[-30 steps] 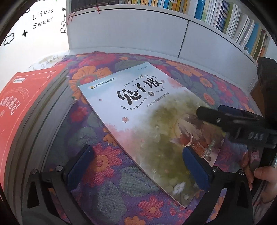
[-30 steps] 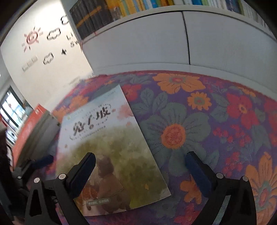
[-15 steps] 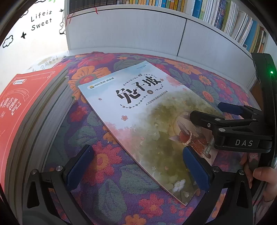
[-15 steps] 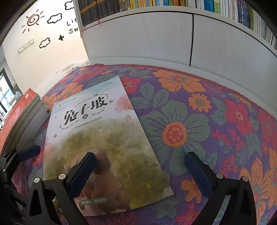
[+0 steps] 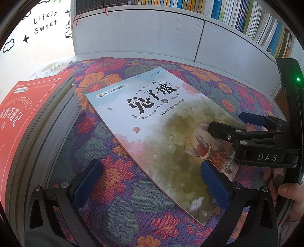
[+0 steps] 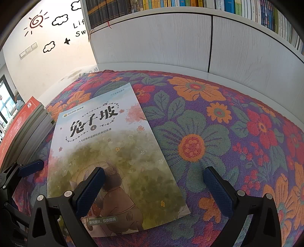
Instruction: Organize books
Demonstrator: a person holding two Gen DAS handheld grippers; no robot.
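Note:
A thin picture book (image 5: pixel 161 129) with a pale blue and green cover lies flat on the flowered cloth; it also shows in the right wrist view (image 6: pixel 114 148). My left gripper (image 5: pixel 150 182) is open and hovers over the book's near left edge. My right gripper (image 6: pixel 153 188) is open over the book's lower right corner; it shows in the left wrist view (image 5: pixel 237 121) at the book's right end. A stack of books with a red cover on top (image 5: pixel 24 117) stands at the left, also in the right wrist view (image 6: pixel 22 121).
The flowered cloth (image 6: pixel 228 133) covers the table. A white cabinet (image 5: pixel 152 38) runs along the back, with a shelf of upright books (image 5: pixel 247 17) above it. A white wall with decals (image 6: pixel 47 38) is at the left.
My right gripper has slid further in over the book's lower right corner. The left gripper has hardly moved. The book lies where it was.

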